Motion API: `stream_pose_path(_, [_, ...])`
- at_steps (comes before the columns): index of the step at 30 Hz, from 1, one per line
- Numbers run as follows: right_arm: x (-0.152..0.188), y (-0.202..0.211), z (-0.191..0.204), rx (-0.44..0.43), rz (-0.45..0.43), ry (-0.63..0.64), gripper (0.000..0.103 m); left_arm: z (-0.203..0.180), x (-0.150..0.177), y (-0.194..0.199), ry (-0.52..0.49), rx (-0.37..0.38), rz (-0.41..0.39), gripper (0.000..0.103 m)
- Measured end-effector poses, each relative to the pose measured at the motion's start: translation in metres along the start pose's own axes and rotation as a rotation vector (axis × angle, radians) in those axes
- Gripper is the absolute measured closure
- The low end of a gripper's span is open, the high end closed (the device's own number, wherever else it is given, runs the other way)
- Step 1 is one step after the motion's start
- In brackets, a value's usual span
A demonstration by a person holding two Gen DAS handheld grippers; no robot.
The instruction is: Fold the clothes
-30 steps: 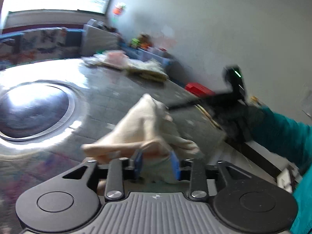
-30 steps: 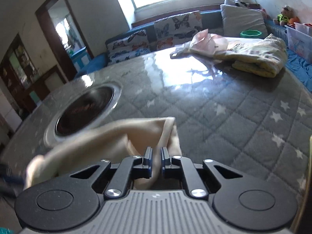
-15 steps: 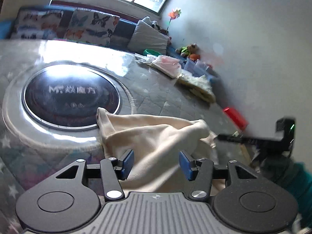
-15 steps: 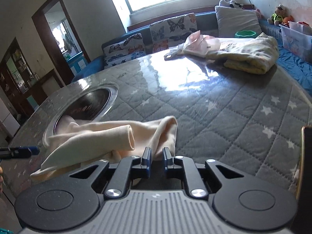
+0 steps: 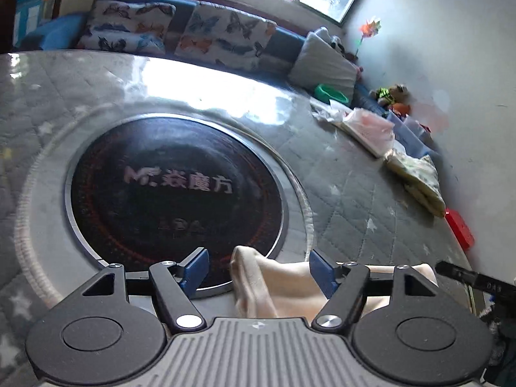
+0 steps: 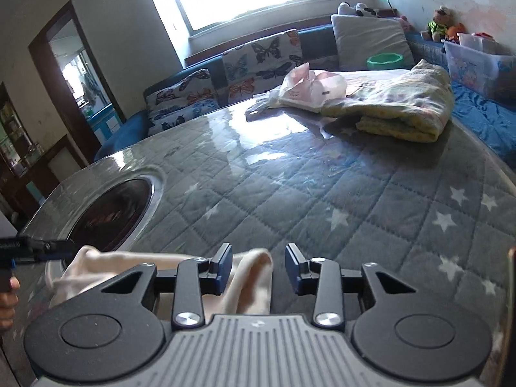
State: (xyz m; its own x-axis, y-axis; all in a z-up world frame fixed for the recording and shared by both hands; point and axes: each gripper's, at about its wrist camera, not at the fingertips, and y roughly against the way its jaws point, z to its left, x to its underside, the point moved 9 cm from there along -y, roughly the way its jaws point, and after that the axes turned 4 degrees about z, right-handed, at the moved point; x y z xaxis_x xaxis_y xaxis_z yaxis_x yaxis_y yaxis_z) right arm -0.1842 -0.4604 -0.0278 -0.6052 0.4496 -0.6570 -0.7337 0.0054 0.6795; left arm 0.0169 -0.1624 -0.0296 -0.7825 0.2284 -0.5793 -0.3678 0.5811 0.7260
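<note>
A cream garment lies folded at the near edge of the quilted grey table, partly over the rim of the round black cooktop. My left gripper hangs just above it, jaws opening, blue pads apart and not pressing the cloth that shows between them. In the right wrist view the same cream garment lies under my right gripper, whose jaws are also opening; the cloth's fold sits between the pads, free of both. The left gripper's tip shows at the far left.
A folded yellow-patterned blanket and a pink plastic bag lie at the table's far side. A red box sits past the right edge. Butterfly cushions line the sofa behind. A hand shows at the left edge.
Both grippers let go of the cream garment and their jaws spread. The left one swung round and drew back toward the near edge; the cloth dropped flat onto the table.
</note>
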Motion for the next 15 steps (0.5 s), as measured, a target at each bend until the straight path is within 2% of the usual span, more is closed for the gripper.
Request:
stream_pose_path(2, [-0.002, -0.01, -0.001, 0.0, 0.013, -0.008, 0.067, -0.002, 0.002, -0.007, -0.019, -0.007, 0.019, 0.039])
stream_pose_path(3, [-0.002, -0.015, 0.0, -0.002, 0.024, -0.011, 0.067, -0.004, 0.004, -0.01, -0.029, 0.001, 0.026, 0.053])
stream_pose_path(4, [0.0, -0.017, 0.001, -0.006, 0.032, -0.009, 0.067, -0.006, 0.006, -0.012, -0.039, 0.0, 0.031, 0.063])
stream_pose_path(5, [0.002, -0.019, 0.004, -0.01, 0.039, -0.005, 0.068, -0.007, 0.006, -0.013, -0.05, -0.003, 0.03, 0.067])
stream_pose_path(7, [0.006, -0.023, 0.008, -0.019, 0.053, 0.003, 0.078, -0.009, 0.007, -0.014, -0.061, 0.001, 0.024, 0.086])
stream_pose_path(8, [0.008, -0.024, 0.011, -0.022, 0.055, 0.007, 0.089, -0.01, 0.006, -0.013, -0.057, 0.01, 0.02, 0.087])
stream_pose_path(12, [0.002, -0.011, 0.016, -0.058, 0.003, -0.002, 0.09, -0.018, 0.001, 0.008, -0.06, 0.097, -0.035, 0.091])
stream_pose_path(15, [-0.002, 0.013, 0.025, -0.126, -0.048, 0.003, 0.09, -0.027, 0.0, 0.038, -0.087, 0.187, -0.099, 0.092])
